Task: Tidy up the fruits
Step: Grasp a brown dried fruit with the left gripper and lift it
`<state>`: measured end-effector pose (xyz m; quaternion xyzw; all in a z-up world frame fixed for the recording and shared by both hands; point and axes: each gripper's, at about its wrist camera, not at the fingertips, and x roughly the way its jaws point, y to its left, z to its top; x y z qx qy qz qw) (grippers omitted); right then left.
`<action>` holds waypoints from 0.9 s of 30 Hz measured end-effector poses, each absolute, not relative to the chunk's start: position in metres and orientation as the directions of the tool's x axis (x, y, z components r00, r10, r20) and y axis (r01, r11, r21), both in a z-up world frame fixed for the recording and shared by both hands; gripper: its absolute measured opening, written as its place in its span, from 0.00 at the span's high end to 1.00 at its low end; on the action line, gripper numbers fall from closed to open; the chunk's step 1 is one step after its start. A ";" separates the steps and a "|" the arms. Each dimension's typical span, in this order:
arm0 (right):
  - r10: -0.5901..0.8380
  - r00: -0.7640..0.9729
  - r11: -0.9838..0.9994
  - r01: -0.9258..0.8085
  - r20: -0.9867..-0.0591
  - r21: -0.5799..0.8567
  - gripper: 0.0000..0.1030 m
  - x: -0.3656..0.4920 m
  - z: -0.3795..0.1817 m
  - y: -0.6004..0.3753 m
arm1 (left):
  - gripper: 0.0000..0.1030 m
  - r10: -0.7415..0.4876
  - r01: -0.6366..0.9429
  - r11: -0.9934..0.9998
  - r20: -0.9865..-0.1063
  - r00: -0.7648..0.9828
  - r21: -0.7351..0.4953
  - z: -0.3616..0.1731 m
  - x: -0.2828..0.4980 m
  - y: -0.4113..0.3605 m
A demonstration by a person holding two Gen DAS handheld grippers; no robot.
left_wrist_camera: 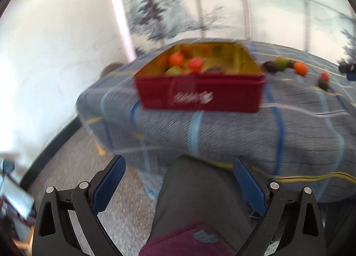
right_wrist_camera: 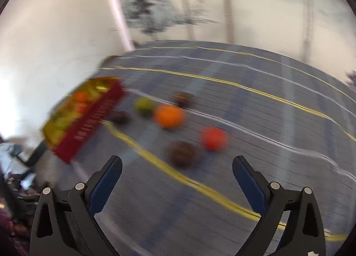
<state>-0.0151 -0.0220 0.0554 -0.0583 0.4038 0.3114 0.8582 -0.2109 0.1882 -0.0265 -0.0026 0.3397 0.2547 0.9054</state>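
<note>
A red tin box (left_wrist_camera: 199, 94) with a gold inside stands on the plaid-covered table (left_wrist_camera: 244, 135) and holds several orange, red and green fruits. My left gripper (left_wrist_camera: 178, 167) hangs open off the table's near edge, over a person's knee (left_wrist_camera: 200, 191), with nothing between its fingers. In the right wrist view the red tin (right_wrist_camera: 89, 122) is at the left. Loose on the cloth beside it lie a green fruit (right_wrist_camera: 144, 105), an orange (right_wrist_camera: 169, 116), a red fruit (right_wrist_camera: 214, 138) and three dark brown fruits (right_wrist_camera: 183, 153). My right gripper (right_wrist_camera: 177, 165) is open and empty, just short of the nearest brown fruit.
A white wall (left_wrist_camera: 55, 55) stands to the left, and a panel painted with trees (left_wrist_camera: 178, 11) rises behind the table. Speckled floor (left_wrist_camera: 124, 211) shows below the table's edge. The loose fruits (left_wrist_camera: 300, 68) appear right of the tin in the left wrist view.
</note>
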 end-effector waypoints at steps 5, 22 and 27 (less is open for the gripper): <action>0.308 0.527 0.902 -0.425 -0.792 0.068 0.00 0.006 0.034 -0.097 | 0.06 0.356 -0.249 0.932 -0.541 0.762 0.263 0.020 -0.184 0.152; 0.360 0.507 0.902 -0.404 -0.783 0.153 0.00 0.008 0.015 -0.124 | 0.44 -0.006 0.518 0.792 -0.844 0.537 0.324 0.034 0.049 0.120; 0.389 0.500 0.892 -0.413 -0.774 0.182 0.00 0.008 0.016 -0.125 | 0.48 0.004 0.551 0.785 -0.892 0.452 0.283 0.013 0.076 0.130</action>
